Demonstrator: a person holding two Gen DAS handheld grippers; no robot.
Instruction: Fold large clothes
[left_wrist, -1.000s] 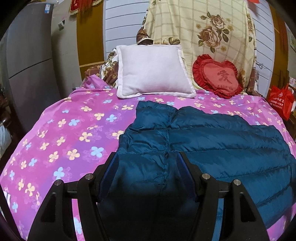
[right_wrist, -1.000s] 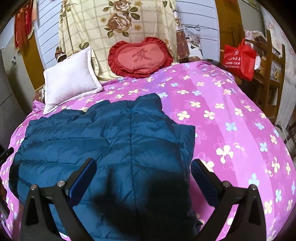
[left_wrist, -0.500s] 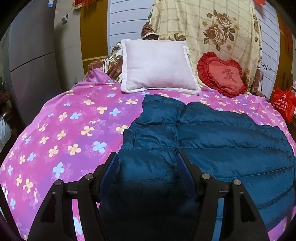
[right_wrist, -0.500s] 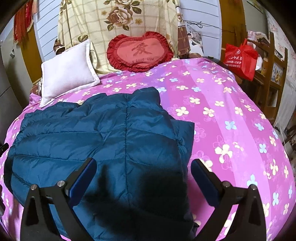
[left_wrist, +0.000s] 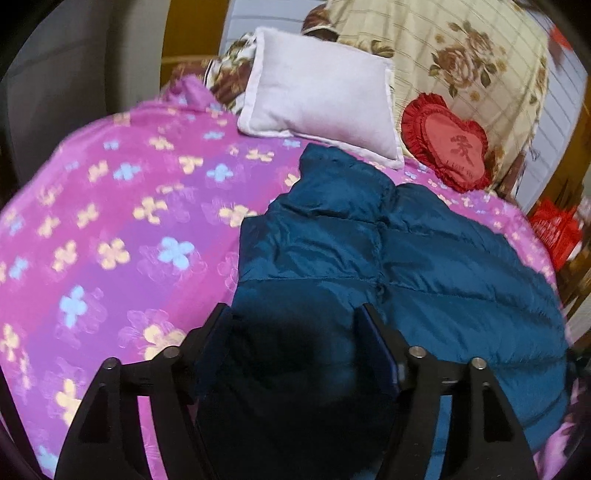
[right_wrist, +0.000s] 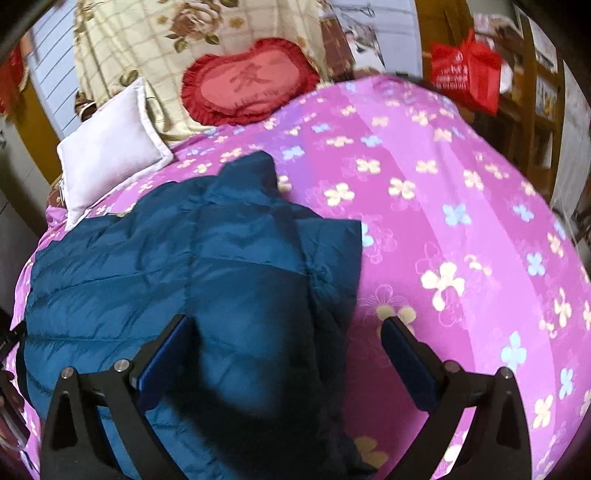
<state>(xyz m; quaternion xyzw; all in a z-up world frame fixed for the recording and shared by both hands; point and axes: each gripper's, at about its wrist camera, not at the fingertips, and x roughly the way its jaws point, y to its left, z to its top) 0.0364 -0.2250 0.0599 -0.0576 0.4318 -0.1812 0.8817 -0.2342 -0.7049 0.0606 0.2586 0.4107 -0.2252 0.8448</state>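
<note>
A dark teal quilted down jacket (left_wrist: 406, 258) lies spread flat on a bed under a pink flowered cover (left_wrist: 110, 221). My left gripper (left_wrist: 293, 314) hangs just above the jacket's left end. Its jaws are opening, and the fabric lies below them with neither pad pressing on it. In the right wrist view the jacket (right_wrist: 184, 258) fills the left half. My right gripper (right_wrist: 286, 323) stands wide open over the jacket's right edge, its left finger above the fabric and its right finger above the bed cover (right_wrist: 443, 221). Neither gripper holds anything.
At the head of the bed lean a white pillow (left_wrist: 321, 107) and a red heart cushion (left_wrist: 448, 147), in front of a rose-print blanket (left_wrist: 461, 55). A red bag (right_wrist: 465, 70) and wooden furniture (right_wrist: 535, 92) stand right of the bed. A grey cabinet (left_wrist: 55, 74) stands left.
Both grippers have come down and closer to the jacket, and both views have tilted. The left fingers stand slightly wider apart. The jacket has not moved.
</note>
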